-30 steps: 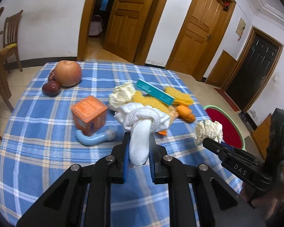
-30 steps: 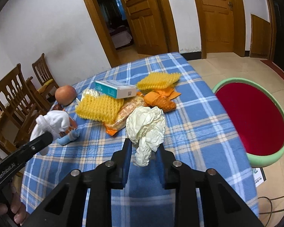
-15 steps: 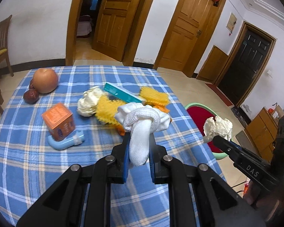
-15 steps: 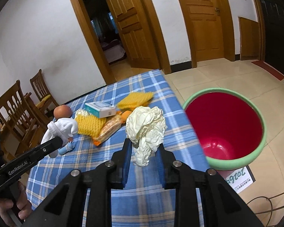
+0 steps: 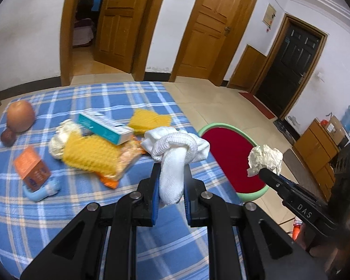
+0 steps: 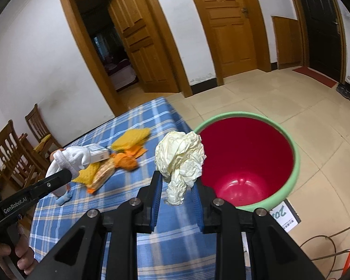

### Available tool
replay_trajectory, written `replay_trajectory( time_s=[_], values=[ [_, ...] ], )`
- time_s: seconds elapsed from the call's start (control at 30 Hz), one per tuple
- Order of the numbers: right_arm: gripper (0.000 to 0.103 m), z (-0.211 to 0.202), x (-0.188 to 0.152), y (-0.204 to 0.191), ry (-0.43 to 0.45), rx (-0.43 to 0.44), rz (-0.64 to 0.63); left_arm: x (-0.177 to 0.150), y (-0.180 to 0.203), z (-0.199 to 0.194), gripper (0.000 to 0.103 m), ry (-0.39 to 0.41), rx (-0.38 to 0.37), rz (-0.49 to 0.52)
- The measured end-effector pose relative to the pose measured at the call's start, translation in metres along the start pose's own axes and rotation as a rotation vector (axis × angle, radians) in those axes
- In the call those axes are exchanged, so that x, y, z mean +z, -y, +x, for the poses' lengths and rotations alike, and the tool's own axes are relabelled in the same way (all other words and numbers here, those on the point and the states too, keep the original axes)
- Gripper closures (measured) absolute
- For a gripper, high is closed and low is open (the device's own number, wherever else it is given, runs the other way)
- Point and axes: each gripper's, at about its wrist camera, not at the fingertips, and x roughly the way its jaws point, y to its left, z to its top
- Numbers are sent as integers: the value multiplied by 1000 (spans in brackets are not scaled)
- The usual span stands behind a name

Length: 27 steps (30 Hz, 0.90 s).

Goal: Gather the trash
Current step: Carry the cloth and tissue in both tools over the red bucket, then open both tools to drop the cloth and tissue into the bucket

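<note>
My left gripper [image 5: 170, 175] is shut on a white foam fruit net [image 5: 175, 154] and holds it above the table's right edge. My right gripper [image 6: 176, 184] is shut on a crumpled cream paper ball [image 6: 180, 157], held beside the rim of the red bin with a green rim [image 6: 296, 163] on the floor. The bin also shows in the left wrist view [image 5: 224, 158], with the right gripper [image 5: 261, 171] and its paper ball [image 5: 264, 159] over its right side. The left gripper [image 6: 65, 175] and its net [image 6: 70, 158] show in the right wrist view.
On the blue checked tablecloth [image 5: 58, 210] lie yellow foam nets [image 5: 91, 151], a teal box [image 5: 105, 128], an orange carton [image 5: 31, 169], a blue tube [image 5: 43, 192], a paper wad [image 5: 60, 135], an apple [image 5: 19, 115]. Wooden chairs [image 6: 14, 154] stand at left.
Both grippers have moved right, toward the bin, each still holding its item. The paper ball now hangs at the bin's rim; the table items have shifted left in view.
</note>
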Motion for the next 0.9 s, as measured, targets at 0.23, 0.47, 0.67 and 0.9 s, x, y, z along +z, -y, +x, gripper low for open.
replay_trajectory(
  time_s=[0.23,0.47,0.67,0.9],
  values=[
    [75,3,5,34,-1,-40,46,8,31,33,87,-43,-28,49],
    [74,9,7,65,-11,-77,80,12,65,75,87,-99,-58,103],
    [72,21,7,86,-30,-95,104,11,83,114,87,-150,-71,132],
    [68,33,10,102,-41,-113,114,12,95,145,86,-193,-62,140]
  ],
)
